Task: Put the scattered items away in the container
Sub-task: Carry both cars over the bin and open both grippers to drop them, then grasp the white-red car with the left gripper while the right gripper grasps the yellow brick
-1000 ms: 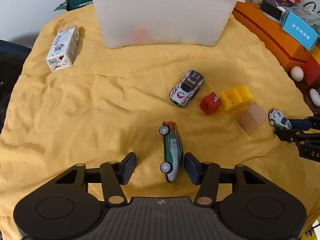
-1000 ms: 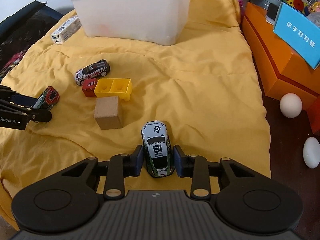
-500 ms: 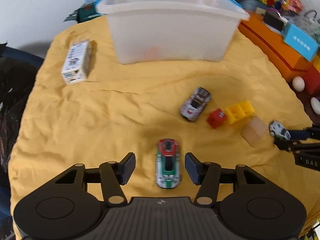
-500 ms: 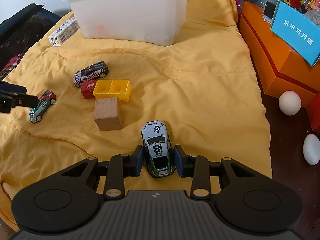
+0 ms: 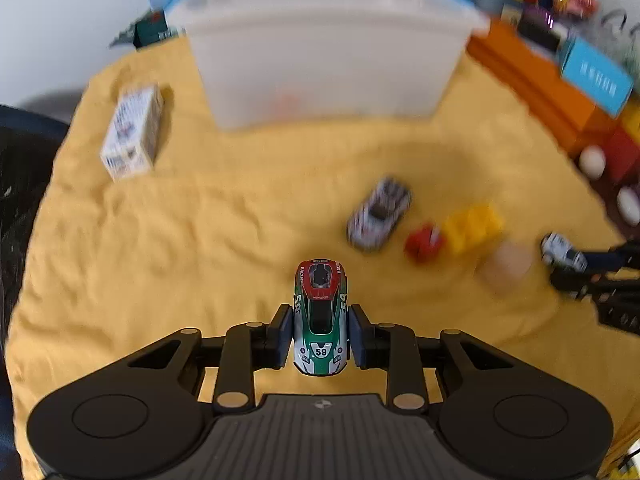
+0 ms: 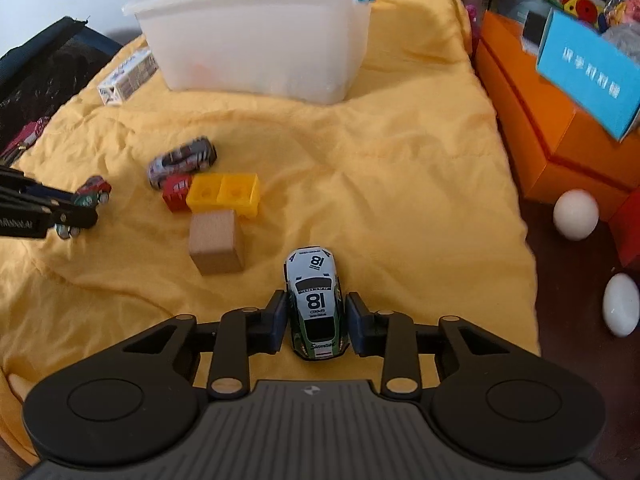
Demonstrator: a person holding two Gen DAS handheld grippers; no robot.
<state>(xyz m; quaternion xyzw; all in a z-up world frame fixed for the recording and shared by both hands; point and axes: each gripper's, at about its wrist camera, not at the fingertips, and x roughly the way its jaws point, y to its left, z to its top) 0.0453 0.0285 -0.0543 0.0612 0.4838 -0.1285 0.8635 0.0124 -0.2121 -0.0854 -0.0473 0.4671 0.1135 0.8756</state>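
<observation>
My left gripper (image 5: 320, 336) is shut on a green, red and white toy car numbered 59 (image 5: 320, 320), held above the yellow cloth (image 5: 200, 248). My right gripper (image 6: 317, 322) is shut on a white and green toy car numbered 18 (image 6: 314, 304). The translucent white container (image 5: 324, 48) stands at the far end of the cloth; it also shows in the right wrist view (image 6: 256, 28). On the cloth lie a silver toy car (image 6: 182, 160), a red block (image 6: 176, 192), a yellow brick (image 6: 224, 194), a wooden cube (image 6: 216, 242) and a small carton (image 5: 132, 136).
An orange box (image 6: 560, 136) with a blue card (image 6: 588, 80) stands at the right. Two white eggs (image 6: 576, 214) lie on the dark floor beside it. A black mesh item (image 6: 40, 80) lies at the left. Toy clutter fills the far right.
My left gripper has closed on the 59 car and lifted it; the view has risen and blurred. My right gripper still holds the 18 car and has moved slightly toward the container.
</observation>
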